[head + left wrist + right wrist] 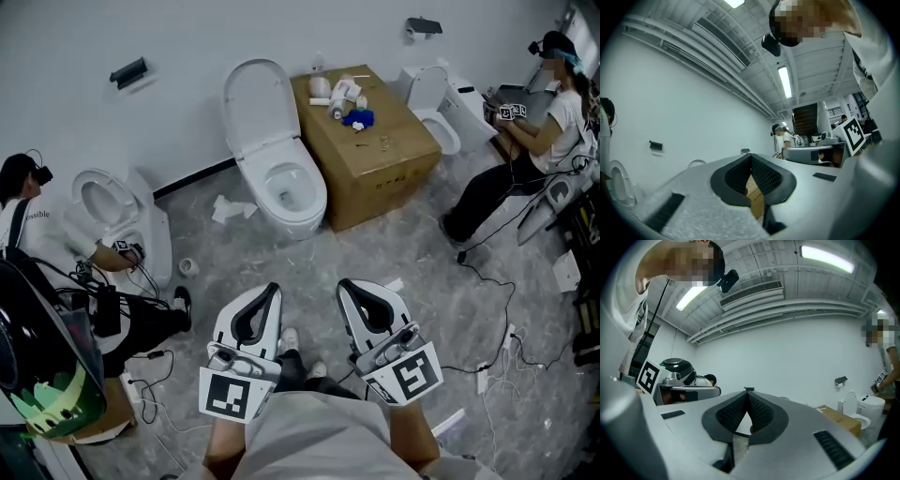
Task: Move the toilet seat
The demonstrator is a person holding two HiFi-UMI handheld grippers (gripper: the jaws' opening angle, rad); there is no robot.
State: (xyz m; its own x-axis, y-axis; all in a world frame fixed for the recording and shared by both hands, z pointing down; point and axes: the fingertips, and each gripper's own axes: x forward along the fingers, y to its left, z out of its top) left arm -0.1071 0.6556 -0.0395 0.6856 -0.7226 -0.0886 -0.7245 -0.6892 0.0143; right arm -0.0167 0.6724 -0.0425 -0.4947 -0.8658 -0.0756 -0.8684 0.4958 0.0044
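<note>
White toilet seat [270, 178] lies well beyond both grippers [273, 287] [345, 282].

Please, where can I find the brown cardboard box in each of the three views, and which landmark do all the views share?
Head view: the cardboard box is upper centre, just right of the open toilet.
Left gripper view: low centre; only a brown strip shows through the gap behind the jaws.
Right gripper view: lower right, near the picture's edge.
Shared landmark: the white wall behind the box.
</note>
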